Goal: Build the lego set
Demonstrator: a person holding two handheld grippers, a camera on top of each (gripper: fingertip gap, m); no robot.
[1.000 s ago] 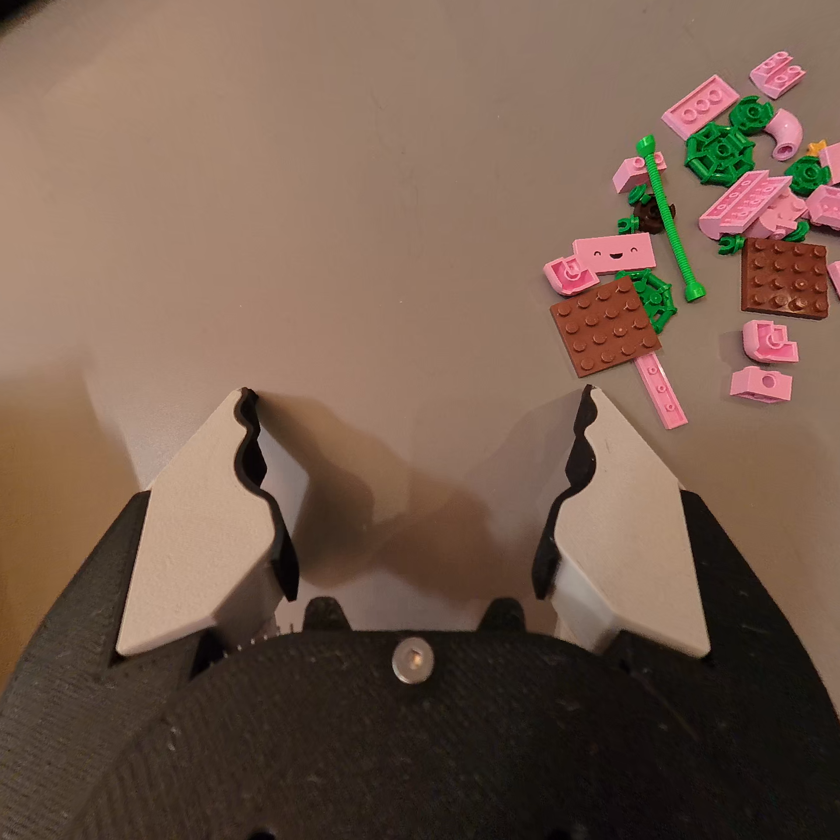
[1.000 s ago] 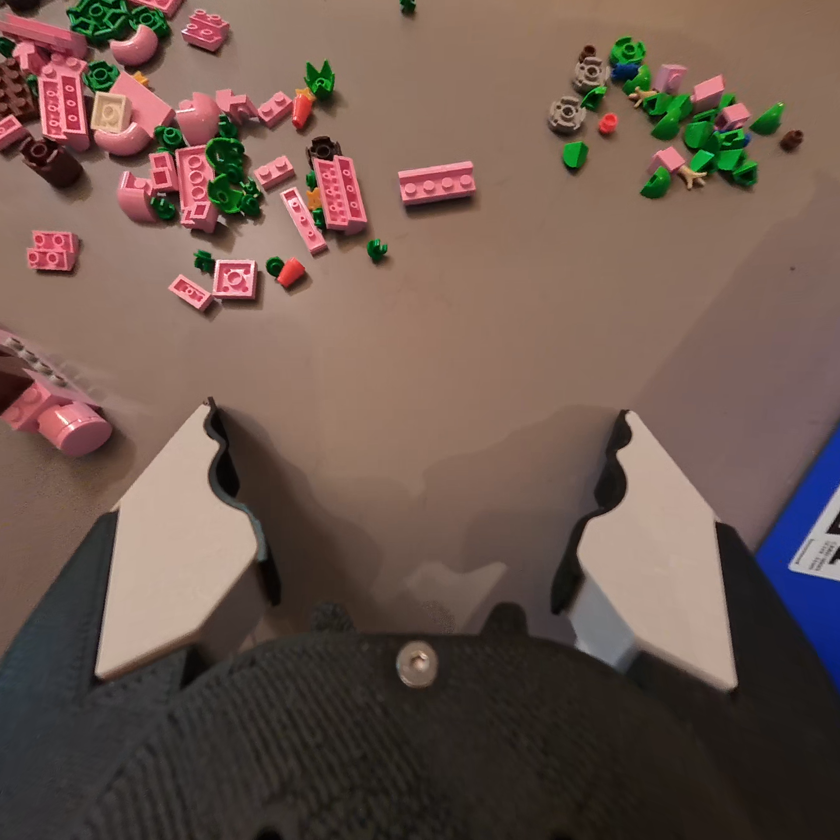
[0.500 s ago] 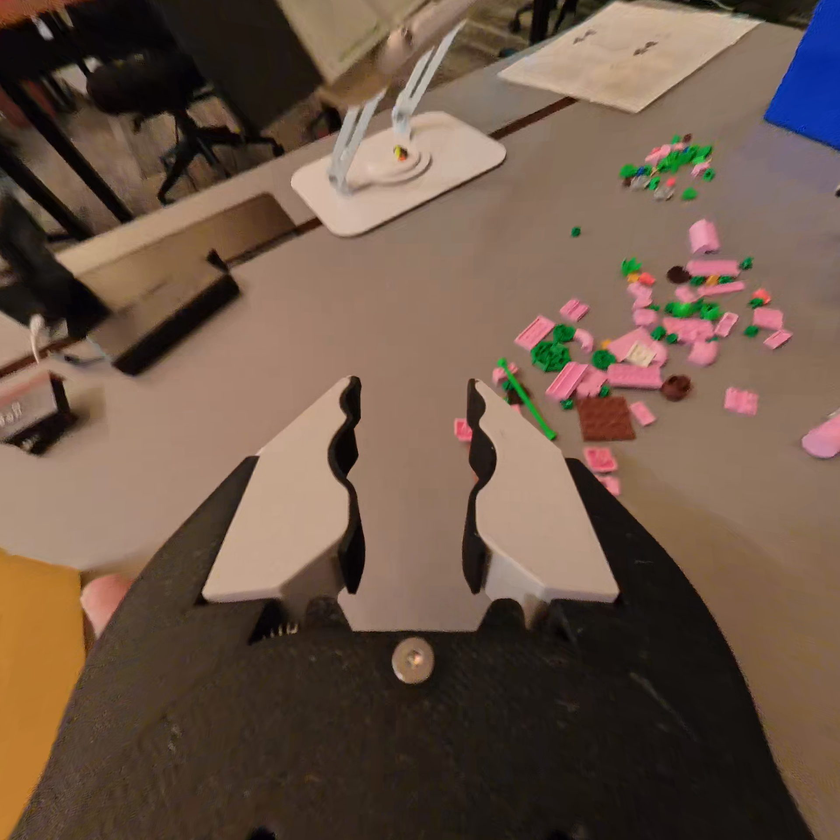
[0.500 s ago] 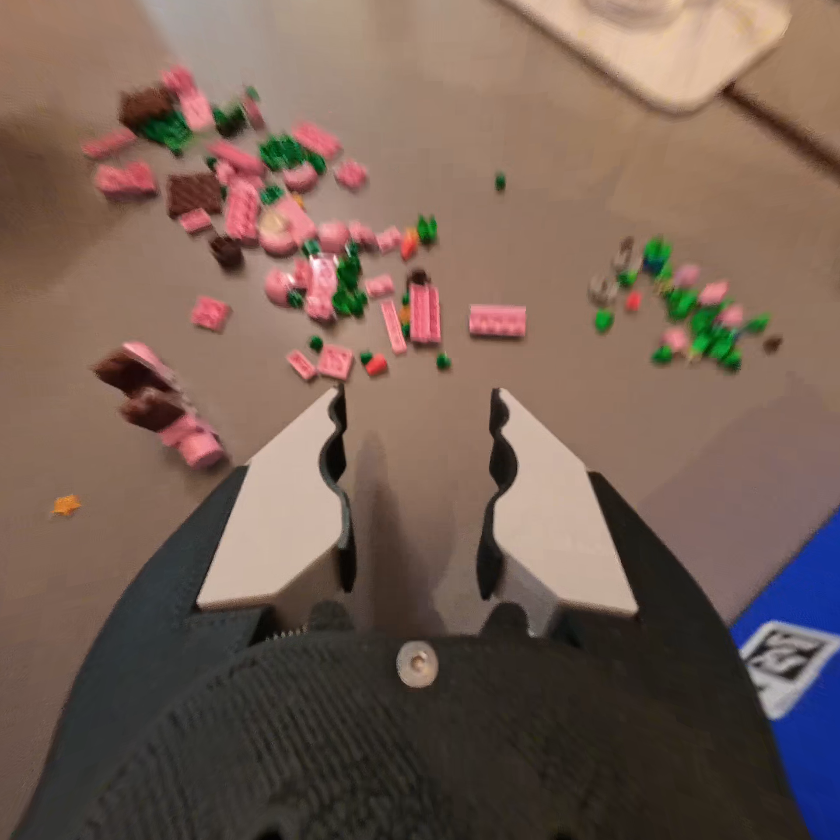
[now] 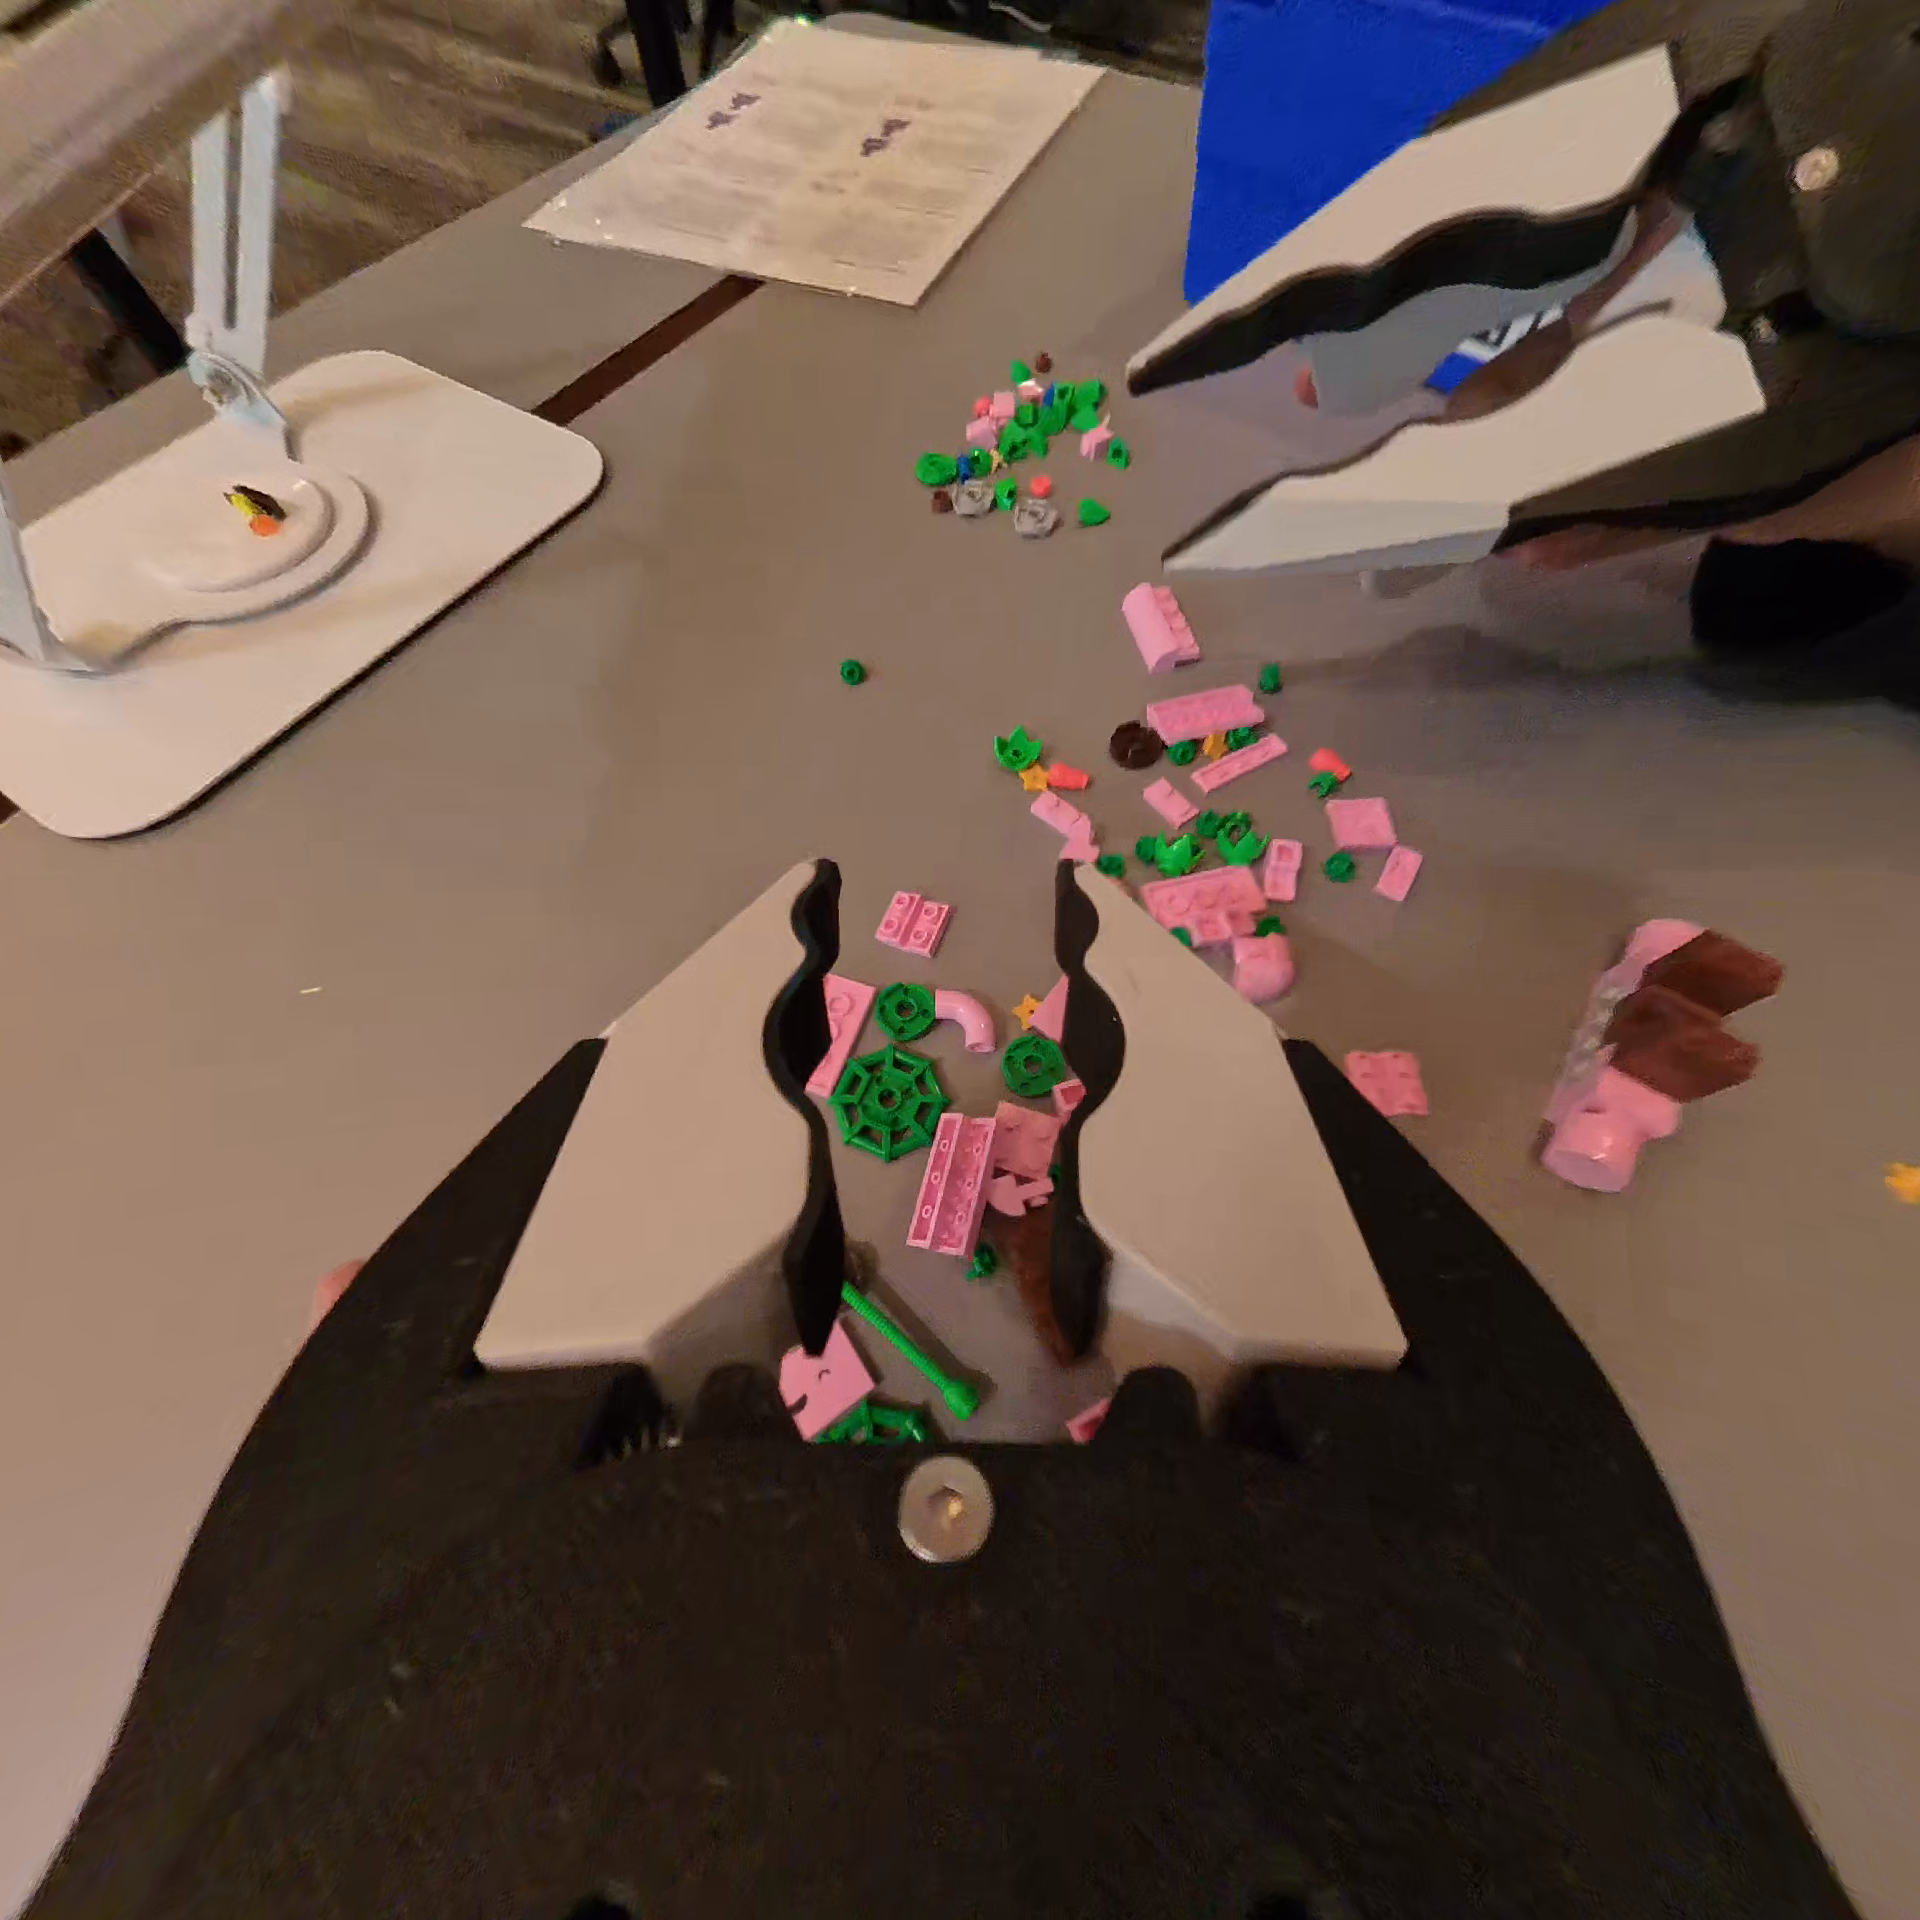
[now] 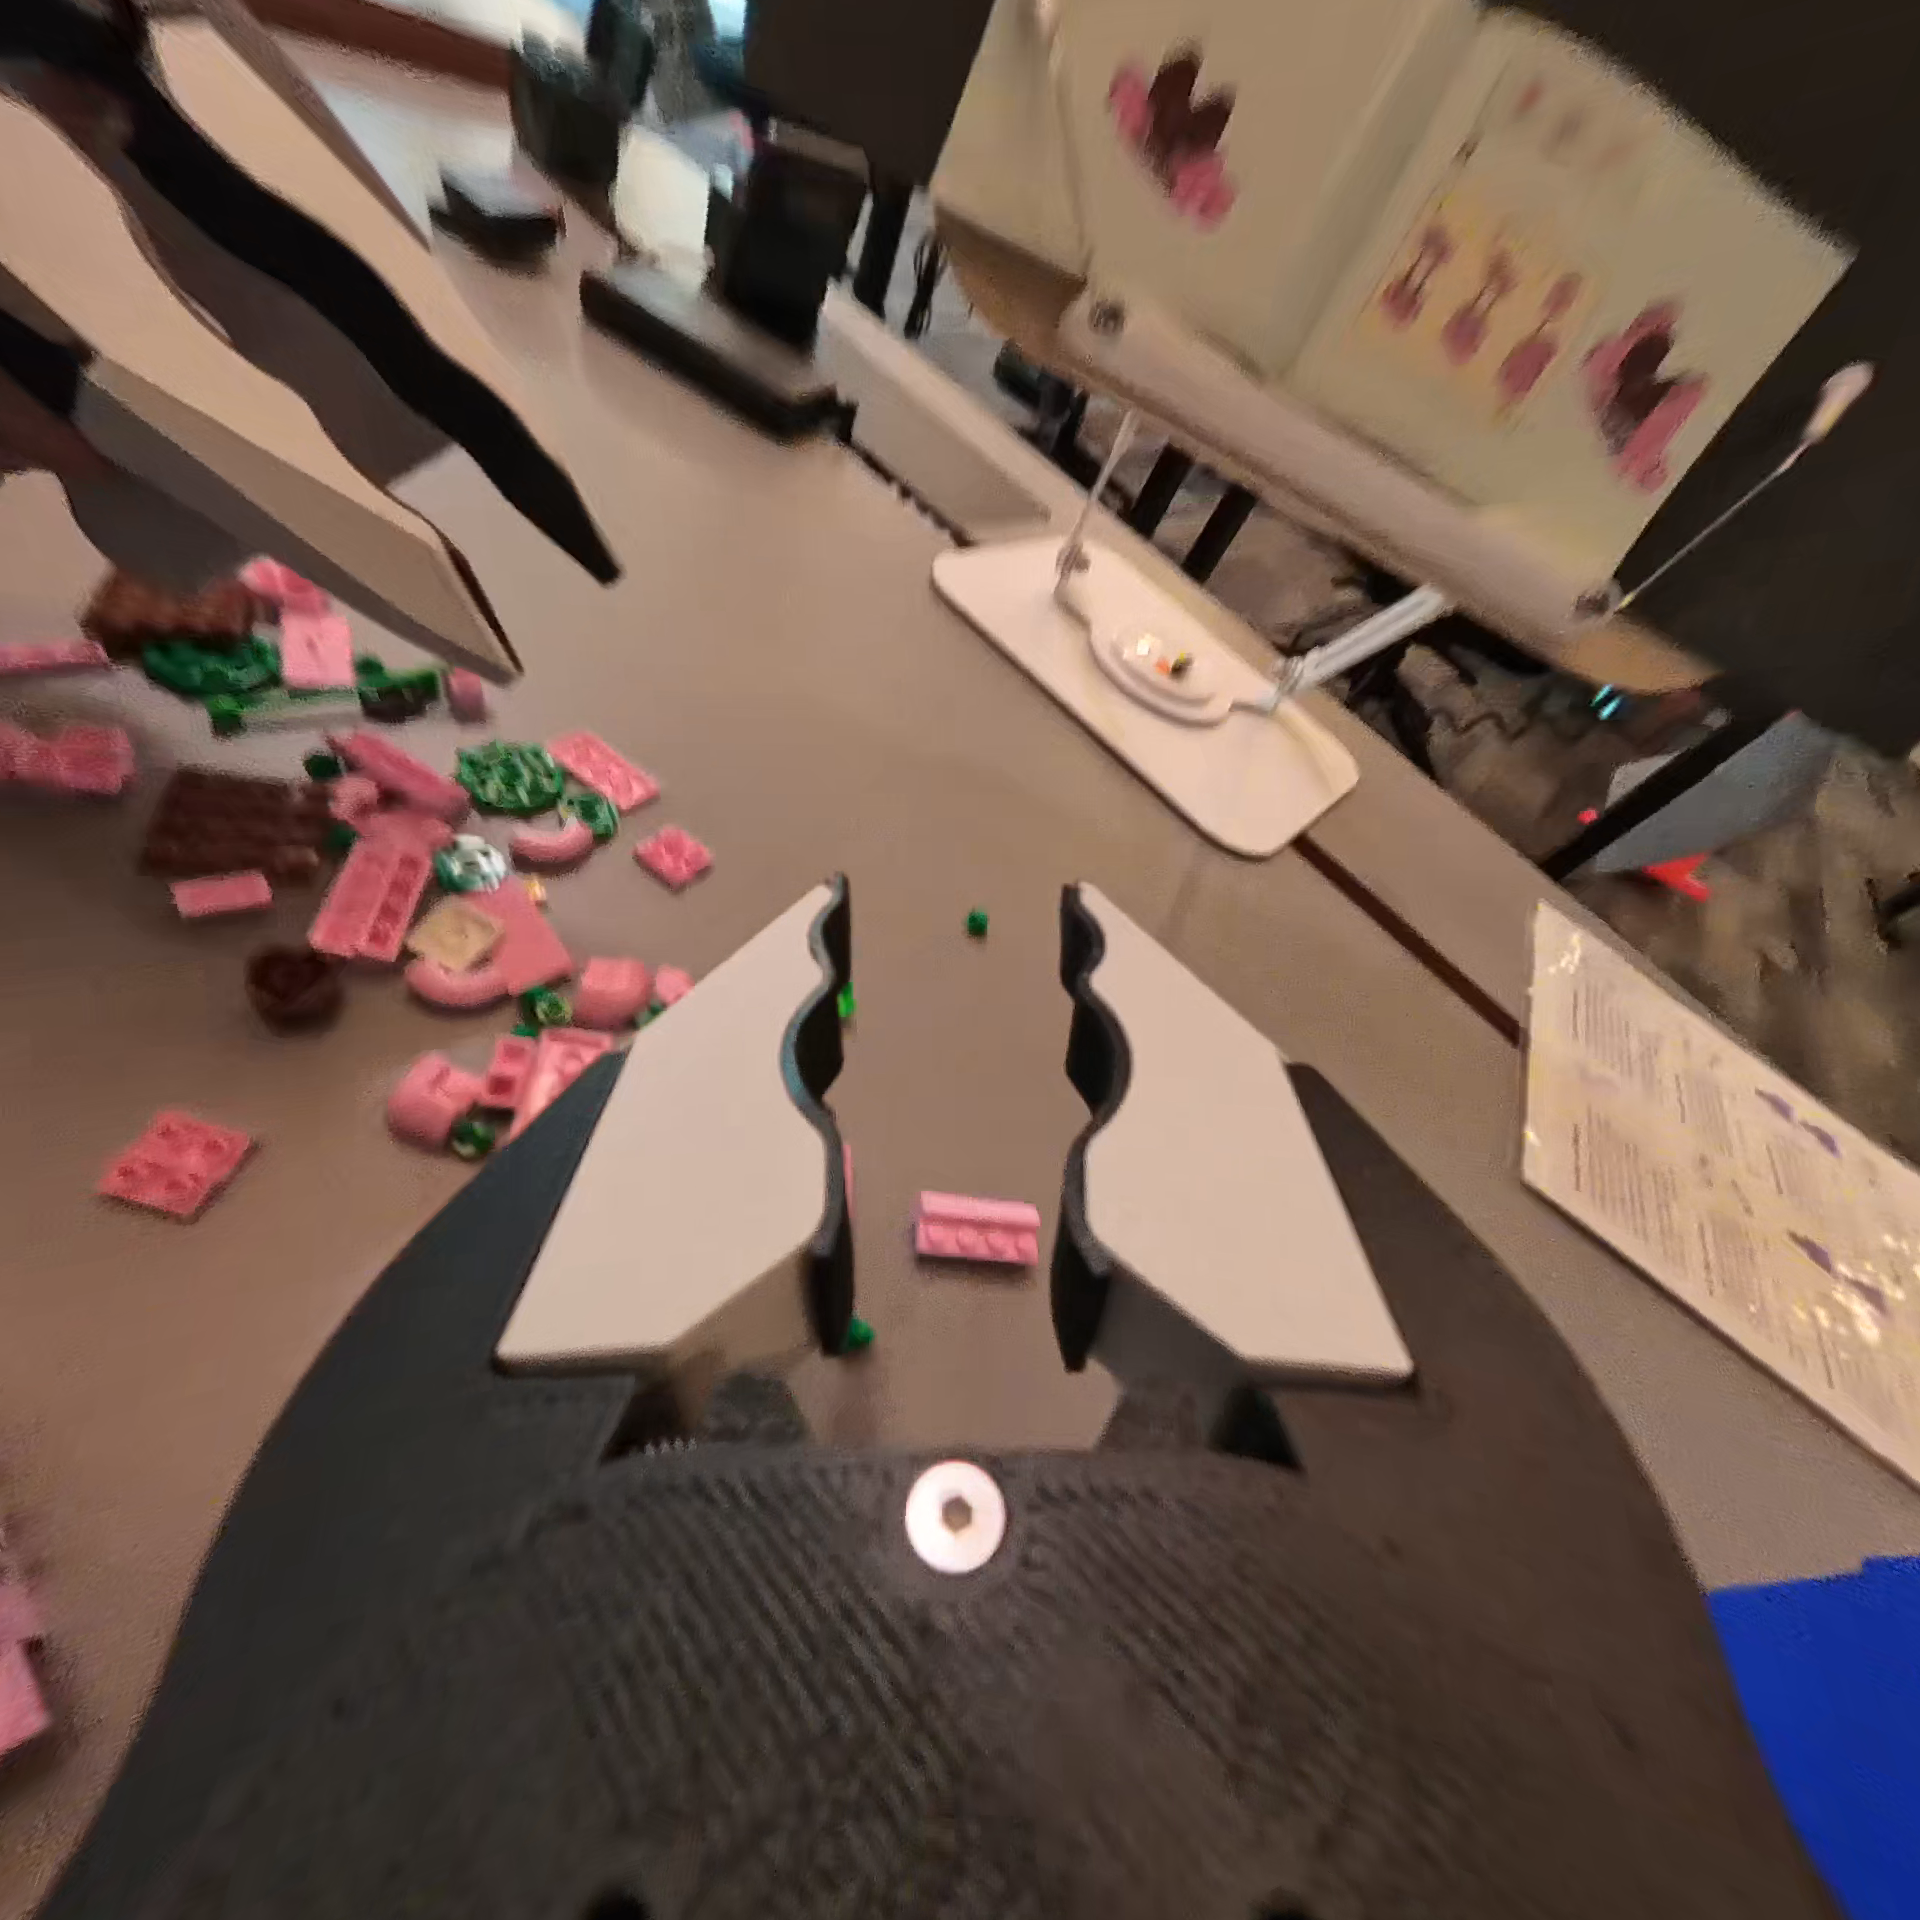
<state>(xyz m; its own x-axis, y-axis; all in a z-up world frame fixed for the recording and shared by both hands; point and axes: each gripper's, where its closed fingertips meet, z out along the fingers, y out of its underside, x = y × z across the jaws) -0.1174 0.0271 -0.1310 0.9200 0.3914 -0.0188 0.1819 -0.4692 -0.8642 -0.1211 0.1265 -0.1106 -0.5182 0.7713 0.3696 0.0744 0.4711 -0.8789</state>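
Loose pink, green and brown lego pieces lie scattered on the grey table (image 5: 623, 790). My left gripper (image 5: 945, 878) is open with a narrow gap and empty, held above a green web piece (image 5: 888, 1101) and pink plates. It also shows in the right wrist view (image 6: 556, 623) at upper left. My right gripper (image 6: 954, 894) is open with a narrow gap and empty, above a pink brick (image 6: 977, 1226). It also shows in the left wrist view (image 5: 1153, 468) at upper right. A partly built pink and brown model (image 5: 1652, 1060) lies on its side at the right.
A white stand base (image 5: 260, 582) holds an open instruction booklet (image 6: 1351, 208) at the table's far side. A printed paper sheet (image 5: 821, 156) and a blue box (image 5: 1330, 125) lie beyond the pieces. A small pile of green pieces (image 5: 1023, 447) sits apart. A brown plate (image 6: 234, 826) lies in the main pile. From the right gripper's tips to the pink brick (image 6: 977, 1226) is close to 9 cm. Look for it in the left wrist view (image 5: 1164, 612) too.
Both grippers have lifted from the table and tilted up to look across it. Both jaws have narrowed from wide open to a small gap. Each gripper now shows in the other's view.
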